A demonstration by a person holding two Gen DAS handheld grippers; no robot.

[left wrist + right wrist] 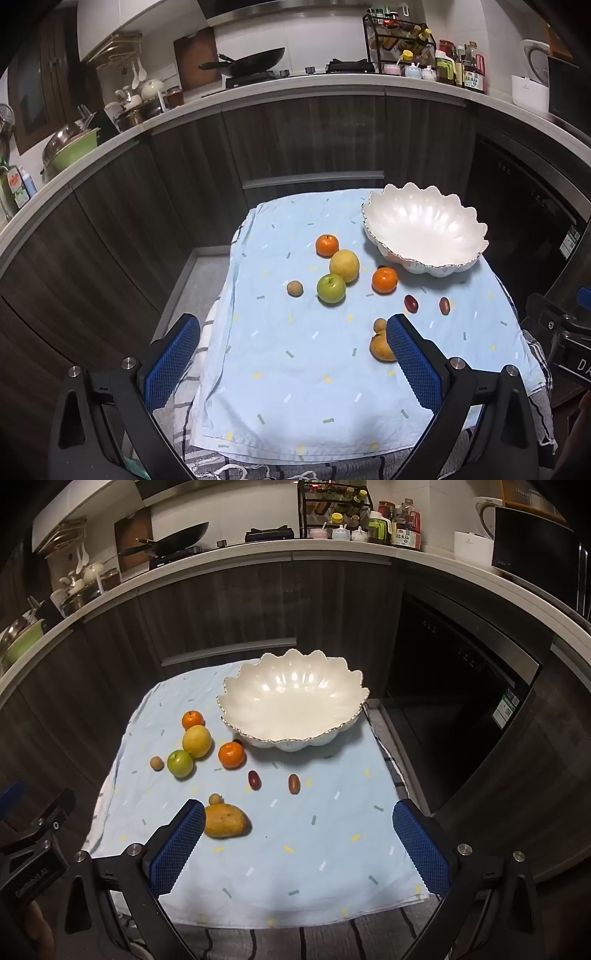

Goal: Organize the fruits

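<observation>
In the left view the left gripper (291,354) has a blue pad covering part of the mango (380,347); a dark fruit behind one orange (231,754) is barely visible. Both the left and the right gripper (299,834) gape wide, holding nothing, above the pale blue cloth (314,849). The scalloped white bowl (258,686), glossy and gold-rimmed, stands empty at the cloth's far side, with the fruits loose beside it.

A kitchen: beyond the fingers a pale counter (332,79) curves over dark wood-grain cabinets (295,140). A black wok (255,61) sits on the stove, a bottle rack (402,37) further right, white tiled wall (321,40) behind, dim light.
</observation>
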